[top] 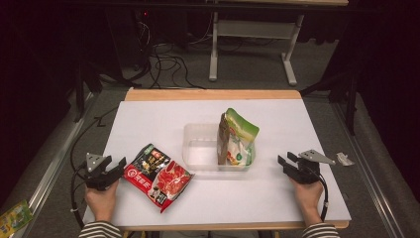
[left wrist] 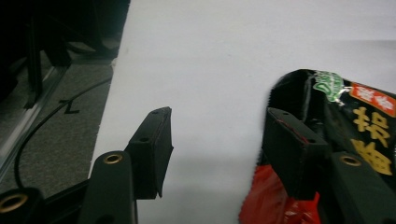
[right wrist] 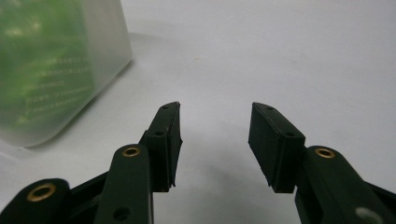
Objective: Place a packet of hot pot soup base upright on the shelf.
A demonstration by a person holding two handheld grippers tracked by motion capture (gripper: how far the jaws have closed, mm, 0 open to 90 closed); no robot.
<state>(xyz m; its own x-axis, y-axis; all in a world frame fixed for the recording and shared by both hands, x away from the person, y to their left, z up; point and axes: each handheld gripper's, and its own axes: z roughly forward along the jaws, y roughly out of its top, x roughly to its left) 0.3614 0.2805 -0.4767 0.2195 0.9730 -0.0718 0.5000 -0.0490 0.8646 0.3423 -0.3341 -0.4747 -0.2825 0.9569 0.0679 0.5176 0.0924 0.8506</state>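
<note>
Red-and-black snack pouch (top: 157,176) lies flat on the white counter (top: 163,116), front-left, just left of the clear plastic tub (top: 198,148) and apart from it. Its near-left edge is right beside the left tool (top: 110,170).

Left tool: jaws apart, nothing pinched. In the left gripper view the pouch (left wrist: 355,126) lies under and beyond one jaw and the other jaw stands over bare counter, so the gap between the pads is empty. Not gripping.

Right tool (top: 287,163): jaws apart, empty. It sits low by the counter, to the right of the tub and well clear of it. The right gripper view has bare counter between the jaws and the tub's frosted wall (right wrist: 70,70) off to one side.

Step, as I read it: pick-up of the red pouch for loading into the tub, grasp not yet made.

Next move calls for:
- shift the left tool sideways so the pouch's edge sits between the pads
- pouch is flat, so come in low at the edge and close on the seam
- lift, carry over the tub rim, drop into the free left half

Container: the tub holds one green-and-white pouch (top: 237,139), standing upright against the right end and poking above the rim. The left half looks empty. Nothing else in it that I can make out.
</note>
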